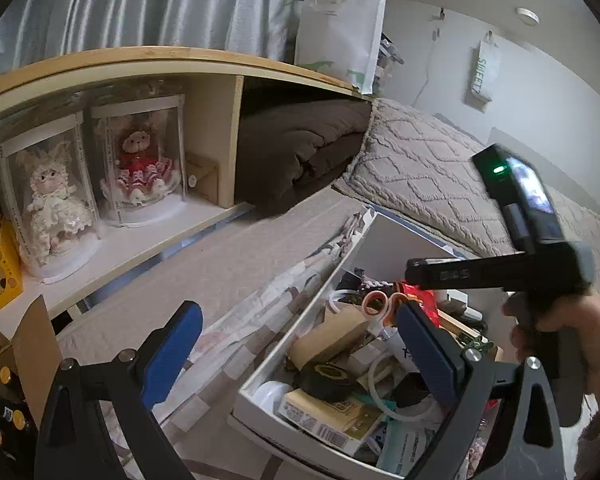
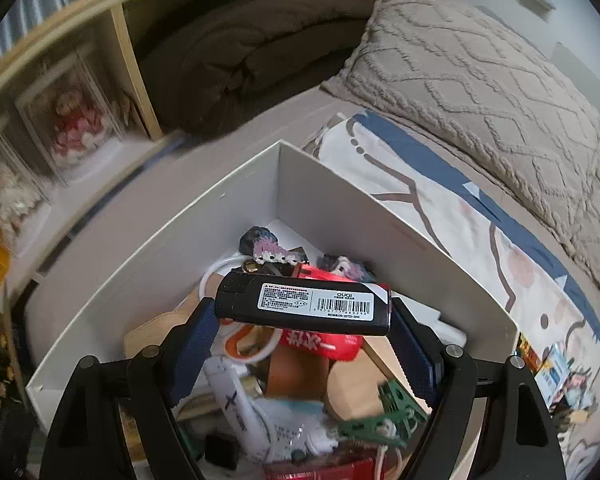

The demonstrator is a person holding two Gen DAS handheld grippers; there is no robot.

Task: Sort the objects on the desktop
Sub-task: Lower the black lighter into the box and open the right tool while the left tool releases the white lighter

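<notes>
— Two claws, what do they do?
— Right claw (image 2: 304, 322) grips a smooth black lighter (image 2: 303, 304) by its ends, above the white box (image 2: 340, 204). Left claw (image 1: 300, 344) is open and empty beside the box.
— What is around?
— Box holds a heap: orange scissors (image 2: 256, 344), red packet (image 2: 324, 344), brown paper. Bumpy beige pillow (image 2: 480, 80) lies behind. Dolls in clear cases (image 1: 140, 160) stand on the wooden shelf (image 1: 140, 60).
</notes>
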